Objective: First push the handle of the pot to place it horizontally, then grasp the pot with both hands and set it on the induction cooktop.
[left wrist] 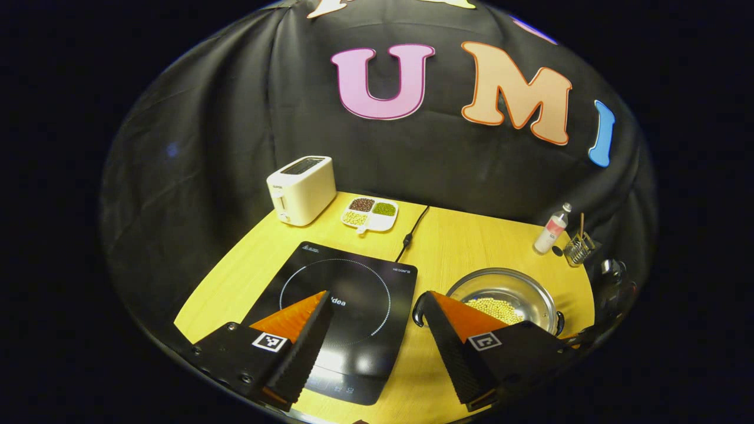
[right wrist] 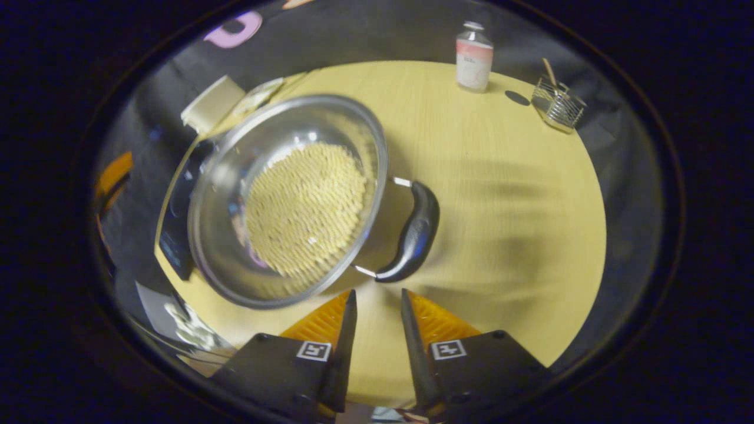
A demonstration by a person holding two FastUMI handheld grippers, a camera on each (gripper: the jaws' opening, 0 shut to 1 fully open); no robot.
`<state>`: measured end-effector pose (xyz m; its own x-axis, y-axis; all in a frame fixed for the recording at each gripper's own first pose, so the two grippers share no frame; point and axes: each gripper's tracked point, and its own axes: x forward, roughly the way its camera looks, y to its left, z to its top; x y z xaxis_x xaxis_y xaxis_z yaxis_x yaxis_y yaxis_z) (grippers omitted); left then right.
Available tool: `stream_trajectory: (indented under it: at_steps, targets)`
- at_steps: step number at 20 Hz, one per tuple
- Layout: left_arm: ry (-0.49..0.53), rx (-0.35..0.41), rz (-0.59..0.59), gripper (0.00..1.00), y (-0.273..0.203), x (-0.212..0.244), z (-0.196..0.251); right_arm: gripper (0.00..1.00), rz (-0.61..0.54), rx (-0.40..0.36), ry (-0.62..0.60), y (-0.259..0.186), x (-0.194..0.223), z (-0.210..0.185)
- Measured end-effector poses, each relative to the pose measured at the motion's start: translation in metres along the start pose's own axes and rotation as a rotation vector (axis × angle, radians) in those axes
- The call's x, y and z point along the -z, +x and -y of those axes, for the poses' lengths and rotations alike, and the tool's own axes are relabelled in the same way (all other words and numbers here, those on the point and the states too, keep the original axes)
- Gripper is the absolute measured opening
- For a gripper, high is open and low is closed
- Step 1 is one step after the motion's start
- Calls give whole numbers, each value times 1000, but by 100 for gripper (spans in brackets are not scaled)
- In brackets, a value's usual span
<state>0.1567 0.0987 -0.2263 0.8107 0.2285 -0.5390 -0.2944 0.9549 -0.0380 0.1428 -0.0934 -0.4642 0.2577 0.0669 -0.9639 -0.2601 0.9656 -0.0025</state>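
Pot [right wrist: 283, 200] beside cooktop [left wrist: 347, 306] | left hand-held gripper [left wrist: 377, 306] wide | right hand-held gripper [right wrist: 377, 300] narrow, empty

Silver pot [right wrist: 224, 176]; black handle [right wrist: 415, 232]

From my left gripper view, the black glass induction cooktop [left wrist: 353, 306] lies left of the steel pot [left wrist: 503, 297] of pale beans [left wrist: 495, 307] on the yellow wooden table [left wrist: 465, 241], white toaster [left wrist: 301, 189] and divided white dish [left wrist: 371, 213] behind the cooktop.
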Motion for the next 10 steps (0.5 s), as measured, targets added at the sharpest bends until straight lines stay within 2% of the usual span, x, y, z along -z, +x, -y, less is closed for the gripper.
stream_trajectory:
  at_steps: [1,2,3,4,5,8,10]
  targets:
    - [14,18,-1,95,7,-1,3,42,-32,27,-22,7,11,3]
    - [28,33,-8,95,13,-2,6,31,-52,28,-11,11,21,2]
    - [44,53,-14,95,20,-2,9,38,-59,16,28,13,26,-1]
    - [58,72,-24,95,27,0,12,51,-59,13,74,10,28,-1]
    - [68,95,-38,95,31,2,16,53,-48,22,115,10,27,2]
    - [96,153,-87,95,51,11,25,96,4,16,250,-4,16,18]
    - [118,189,-129,95,62,21,30,95,38,-12,355,-17,6,24]
